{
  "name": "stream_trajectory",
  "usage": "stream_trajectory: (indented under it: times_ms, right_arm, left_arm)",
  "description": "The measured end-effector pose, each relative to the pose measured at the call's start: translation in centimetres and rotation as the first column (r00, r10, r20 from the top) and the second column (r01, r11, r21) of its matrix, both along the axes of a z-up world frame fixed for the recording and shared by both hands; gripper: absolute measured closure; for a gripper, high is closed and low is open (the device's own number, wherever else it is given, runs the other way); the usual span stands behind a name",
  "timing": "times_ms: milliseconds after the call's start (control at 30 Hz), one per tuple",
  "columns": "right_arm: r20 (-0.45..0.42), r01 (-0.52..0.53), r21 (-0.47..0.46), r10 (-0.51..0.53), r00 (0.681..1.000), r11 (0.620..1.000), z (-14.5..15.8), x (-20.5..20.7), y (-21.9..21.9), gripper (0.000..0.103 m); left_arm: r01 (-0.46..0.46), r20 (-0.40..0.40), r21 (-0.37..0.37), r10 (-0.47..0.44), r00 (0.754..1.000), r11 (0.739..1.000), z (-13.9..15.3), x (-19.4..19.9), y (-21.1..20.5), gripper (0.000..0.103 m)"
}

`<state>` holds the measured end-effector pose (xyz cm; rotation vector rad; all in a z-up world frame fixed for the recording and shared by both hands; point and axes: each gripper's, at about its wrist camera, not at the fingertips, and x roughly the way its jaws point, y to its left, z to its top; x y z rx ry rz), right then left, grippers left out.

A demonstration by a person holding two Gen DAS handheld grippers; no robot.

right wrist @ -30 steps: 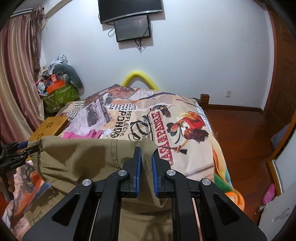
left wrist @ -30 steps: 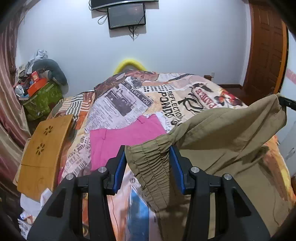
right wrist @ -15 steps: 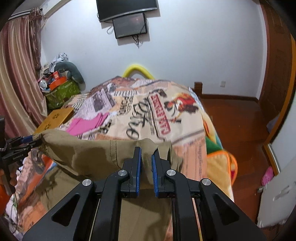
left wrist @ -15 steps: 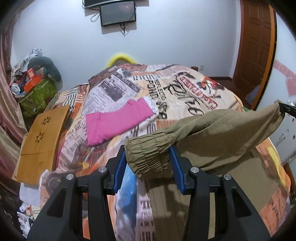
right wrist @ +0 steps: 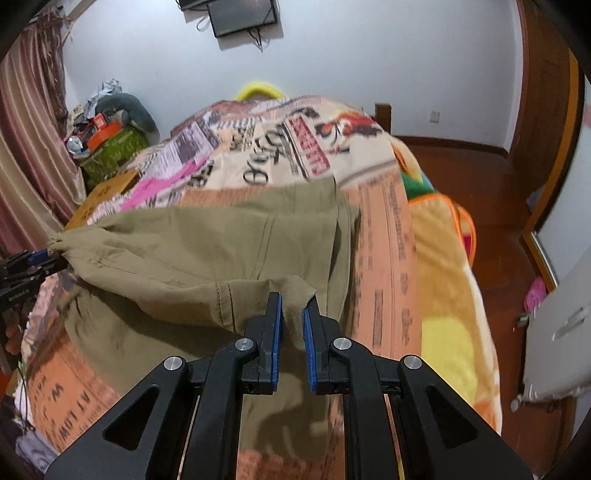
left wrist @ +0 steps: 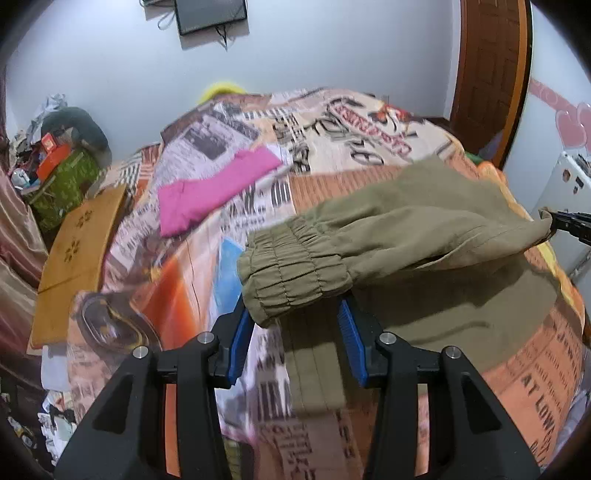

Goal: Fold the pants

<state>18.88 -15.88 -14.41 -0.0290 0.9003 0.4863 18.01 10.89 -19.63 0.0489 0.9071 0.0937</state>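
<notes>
- khaki pants (left wrist: 424, 221) hang stretched between my two grippers over the bed (left wrist: 332, 122), with the lower part draped on the printed cover.
- my left gripper (left wrist: 295, 325) has the gathered elastic waistband (left wrist: 291, 273) bunched between its blue pads (left wrist: 240, 336); the jaws stand fairly wide, filled by the thick cloth.
- in the right wrist view that same left gripper (right wrist: 40, 258) shows at the far left edge, pinching the puckered end of the pants (right wrist: 207, 251).
- my right gripper (right wrist: 293, 325) is nearly closed, its blue pads (right wrist: 275, 332) clamped on a thin fold of the pants' other end.
- in the left wrist view the right gripper (left wrist: 569, 225) shows at the right edge, with the cloth pulled to a point against it.
- both cameras look steeply down at the bed.
- a pink garment (left wrist: 214, 192) lies flat on the cover, further up the bed and well apart from the pants.
- a wooden board (left wrist: 77, 240) sits beside the bed on its left side.
- a screen (right wrist: 243, 14) hangs on the white wall beyond the bed.
- parts of both views are blurred, so i can't read the print on the cover.
</notes>
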Motion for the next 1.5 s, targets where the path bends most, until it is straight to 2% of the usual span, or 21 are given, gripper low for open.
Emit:
stream_trajectory:
  times_ms: [133,167,300,367,433,500,533,633,700,833,1033,1167,1267,1400,1500]
  right_arm:
    - [-0.027,-0.001,-0.023,0.000,1.000,1.000,-1.2,-1.5,-0.4,0.091]
    - [-0.032,0.000,-0.029,-0.001,0.999,1.000,-1.4,-1.8,-0.4,0.088]
    - [-0.046,0.012,-0.070,-0.015,0.999,0.997,-1.8,-3.1,-0.9,0.084]
    - [-0.054,0.023,-0.092,-0.028,0.998,0.996,-2.0,-3.7,-1.2,0.073]
    - [-0.042,0.029,-0.114,-0.034,0.999,0.993,-1.7,-4.3,-1.4,0.066]
    - [-0.025,0.030,-0.123,-0.033,0.999,0.992,-1.2,-4.7,-1.4,0.060]
    - [-0.014,0.031,-0.125,-0.033,0.999,0.992,-0.8,-4.9,-1.4,0.056]
    - [0.021,0.027,-0.117,-0.025,0.999,0.993,0.6,-5.4,-1.0,0.046]
    - [0.043,0.015,-0.107,-0.010,0.999,0.994,1.4,-5.6,-0.4,0.044]
    - [0.072,-0.019,-0.079,0.025,0.997,0.997,2.6,-5.9,1.3,0.027]
    - [0.074,-0.103,-0.073,0.108,0.991,0.992,2.3,-6.2,4.3,0.027]
    - [0.040,-0.152,-0.085,0.156,0.987,0.985,1.2,-6.3,6.1,0.027]
    - [0.015,-0.190,-0.092,0.192,0.981,0.977,0.3,-6.5,7.2,0.027]
    - [-0.023,-0.220,-0.101,0.218,0.976,0.970,-0.8,-6.3,8.3,0.027]
    - [-0.039,-0.240,-0.102,0.237,0.971,0.965,-1.2,-6.5,8.9,0.027]
  left_arm:
    - [0.000,-0.040,-0.018,-0.001,0.999,1.000,-1.6,-1.1,-0.3,0.058]
    - [-0.004,-0.045,-0.013,0.003,0.999,1.000,-1.9,-1.4,-0.4,0.058]
    - [-0.020,-0.049,-0.009,0.020,0.999,1.000,-2.2,-2.7,-0.4,0.055]
    - [-0.041,-0.044,-0.008,0.040,0.998,0.999,-1.8,-3.2,-0.1,0.043]
    - [-0.054,-0.033,-0.004,0.053,0.998,0.999,-1.2,-3.6,0.1,0.038]
    - [-0.055,-0.028,0.008,0.055,0.998,0.998,-0.6,-3.7,0.1,0.028]
    - [-0.057,-0.024,0.027,0.057,0.998,0.998,-0.1,-3.7,-0.1,0.019]
    - [-0.041,0.006,0.059,0.041,0.999,0.997,1.1,-3.5,-0.8,0.015]
    - [-0.020,0.014,0.088,0.019,1.000,0.996,1.8,-2.9,-1.6,0.012]
    - [0.044,0.026,0.152,-0.048,0.998,0.987,2.6,-1.9,-3.8,0.006]
    - [0.144,-0.028,0.243,-0.141,0.990,0.959,1.8,-0.4,-7.2,0.006]
    - [0.225,-0.078,0.301,-0.211,0.974,0.927,0.5,0.0,-9.2,0.006]
    - [0.257,-0.115,0.331,-0.232,0.966,0.908,-0.7,0.5,-10.2,0.006]
    - [0.273,-0.146,0.343,-0.236,0.961,0.899,-1.7,1.5,-10.7,0.006]
    - [0.265,-0.125,0.304,-0.238,0.963,0.915,-1.0,2.1,-10.5,0.006]
